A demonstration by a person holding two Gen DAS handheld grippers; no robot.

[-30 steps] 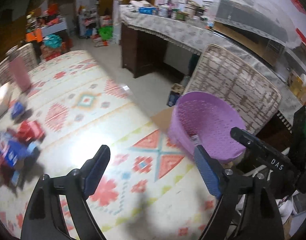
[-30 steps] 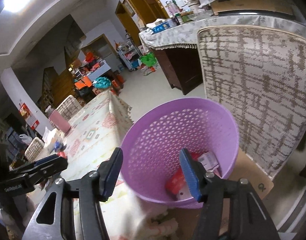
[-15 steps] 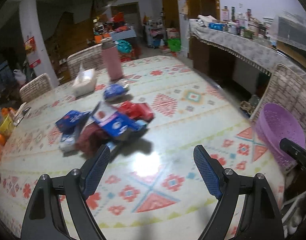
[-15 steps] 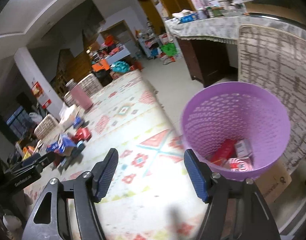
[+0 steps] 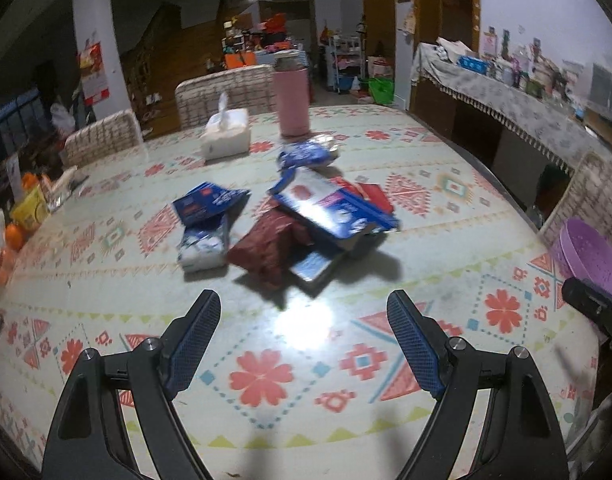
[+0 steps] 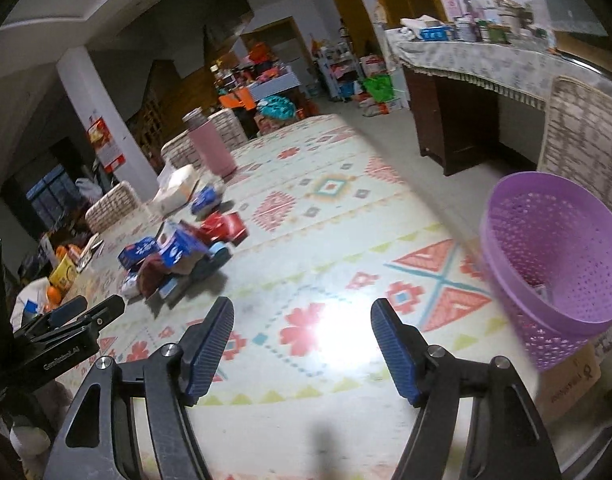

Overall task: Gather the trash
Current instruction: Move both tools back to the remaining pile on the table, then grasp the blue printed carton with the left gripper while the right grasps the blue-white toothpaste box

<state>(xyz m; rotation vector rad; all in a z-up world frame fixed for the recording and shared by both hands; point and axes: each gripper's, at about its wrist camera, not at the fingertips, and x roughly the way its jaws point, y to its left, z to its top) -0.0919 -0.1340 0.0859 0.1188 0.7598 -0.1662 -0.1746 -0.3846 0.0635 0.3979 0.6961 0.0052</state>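
We see our left gripper with its blue-padded jaws spread wide over bare patterned tablecloth, nothing between them. Ahead lies a heap of crumpled wrappers: a dark red foil bag, a flat blue and white box, a blue packet. Behind stand a tall pink flask and a white tissue pack. A purple perforated plastic basket sits beyond the table's right edge

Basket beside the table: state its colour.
Purple basket, with a perforated wall; the right wrist view shows it best.
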